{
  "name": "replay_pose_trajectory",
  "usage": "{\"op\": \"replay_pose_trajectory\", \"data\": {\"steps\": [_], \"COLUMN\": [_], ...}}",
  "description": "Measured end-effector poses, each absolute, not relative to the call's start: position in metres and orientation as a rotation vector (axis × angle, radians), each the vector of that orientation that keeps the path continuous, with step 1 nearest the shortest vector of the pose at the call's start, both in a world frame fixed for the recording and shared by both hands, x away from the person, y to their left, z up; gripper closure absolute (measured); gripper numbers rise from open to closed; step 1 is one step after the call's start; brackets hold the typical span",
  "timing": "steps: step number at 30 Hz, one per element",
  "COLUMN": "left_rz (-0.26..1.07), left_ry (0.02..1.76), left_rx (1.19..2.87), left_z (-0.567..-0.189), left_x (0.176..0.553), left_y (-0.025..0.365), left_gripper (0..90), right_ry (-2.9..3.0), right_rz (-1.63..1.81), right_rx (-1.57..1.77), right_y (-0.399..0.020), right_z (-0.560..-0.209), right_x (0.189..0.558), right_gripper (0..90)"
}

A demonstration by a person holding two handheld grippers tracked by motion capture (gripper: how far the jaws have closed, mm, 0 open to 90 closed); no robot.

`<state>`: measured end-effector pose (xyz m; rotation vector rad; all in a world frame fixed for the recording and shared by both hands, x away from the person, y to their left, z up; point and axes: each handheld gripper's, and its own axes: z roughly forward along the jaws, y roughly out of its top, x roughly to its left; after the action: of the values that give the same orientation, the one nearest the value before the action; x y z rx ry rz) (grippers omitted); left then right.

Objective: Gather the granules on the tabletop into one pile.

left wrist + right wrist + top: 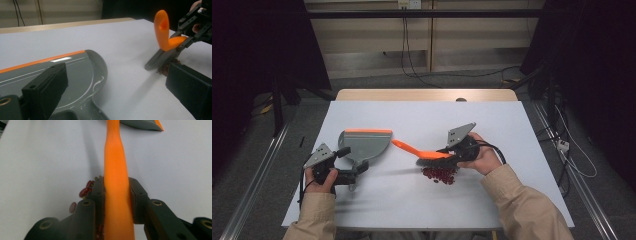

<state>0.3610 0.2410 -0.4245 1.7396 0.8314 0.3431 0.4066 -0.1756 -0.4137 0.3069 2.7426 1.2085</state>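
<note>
Right gripper (pixel 116 195) clenched on the orange brush (pixel 424 152) handle — bristles resting on the red beans (pixel 439 175) heaped on the table (pixel 512 130). Grey dustpan (pixel 364 142) lies flat, well apart from the beans. Left gripper (pixel 354 172) is at the dustpan's handle — grip cannot be told.

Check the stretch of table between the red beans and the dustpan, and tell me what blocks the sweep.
Nothing visible does. The mat between the red beans and the dustpan lies bare; the brush, clamped in the right gripper, sits on the pile.
</note>
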Motion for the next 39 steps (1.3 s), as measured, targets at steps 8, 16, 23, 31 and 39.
{"op": "replay_pose_trajectory", "data": {"steps": [8,16,23,31,39], "left_rz": [0.343,0.343,0.345,0.344,0.342], "left_ry": [0.833,0.831,0.830,0.831,0.826], "left_rx": [1.737,1.741,1.740,1.739,1.746], "left_z": [-0.424,-0.425,-0.424,-0.424,-0.425], "left_x": [0.361,0.361,0.361,0.361,0.361], "left_y": [0.241,0.241,0.241,0.240,0.239], "left_gripper": [4.0,3.9,3.9,4.0,3.9], "right_ry": [2.662,2.650,2.671,2.563,2.351], "right_rz": [1.292,1.227,1.251,1.365,1.455], "right_rx": [0.389,0.435,0.405,0.629,1.064], "right_y": [-0.186,-0.195,-0.185,-0.182,-0.166], "right_z": [-0.405,-0.411,-0.418,-0.401,-0.399], "right_x": [0.406,0.408,0.401,0.398,0.399], "right_gripper": [71.3,71.3,71.3,71.3,71.3]}}
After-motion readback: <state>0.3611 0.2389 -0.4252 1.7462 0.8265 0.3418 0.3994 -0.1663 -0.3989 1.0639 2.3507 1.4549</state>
